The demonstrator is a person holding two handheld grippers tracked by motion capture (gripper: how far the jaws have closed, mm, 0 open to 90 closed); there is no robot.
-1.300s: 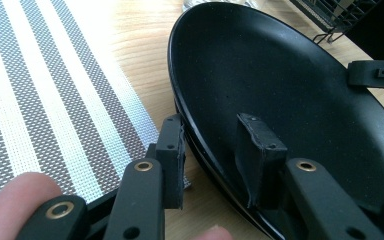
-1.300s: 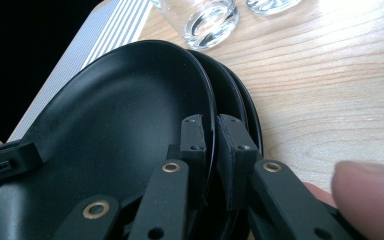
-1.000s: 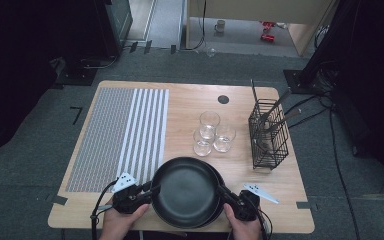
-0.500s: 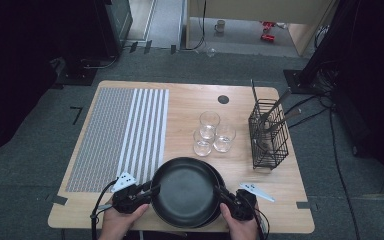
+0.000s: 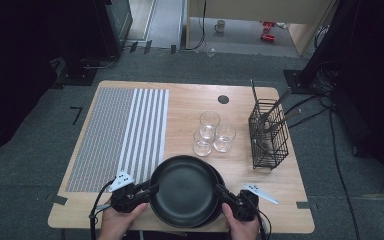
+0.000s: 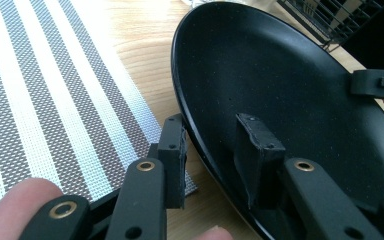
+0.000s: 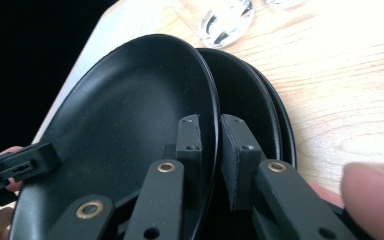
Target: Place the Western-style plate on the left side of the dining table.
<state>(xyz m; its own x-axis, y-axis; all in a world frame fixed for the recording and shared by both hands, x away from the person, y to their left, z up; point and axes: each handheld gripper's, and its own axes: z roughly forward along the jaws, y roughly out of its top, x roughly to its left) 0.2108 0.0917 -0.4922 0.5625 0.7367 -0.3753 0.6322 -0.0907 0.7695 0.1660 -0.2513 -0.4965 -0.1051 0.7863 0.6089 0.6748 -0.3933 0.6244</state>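
Note:
A black plate (image 5: 185, 190) is held near the table's front edge, shifted slightly left over a stack of black plates (image 5: 219, 180). My left gripper (image 5: 151, 189) is shut on its left rim. In the left gripper view one pad sits inside the plate (image 6: 280, 85) and the other under the rim, with the gripper (image 6: 212, 130) astride it. My right gripper (image 5: 221, 192) is on the opposite rim. In the right gripper view that gripper (image 7: 211, 122) has just been closing, and both pads press the plate (image 7: 125, 115). The stack (image 7: 250, 100) lies just behind.
Three clear glasses (image 5: 210, 132) stand just beyond the plates. A black wire basket (image 5: 269, 132) with utensils stands at the right. A grey and white striped mat (image 5: 120, 135) covers the left of the wooden table (image 5: 190, 102).

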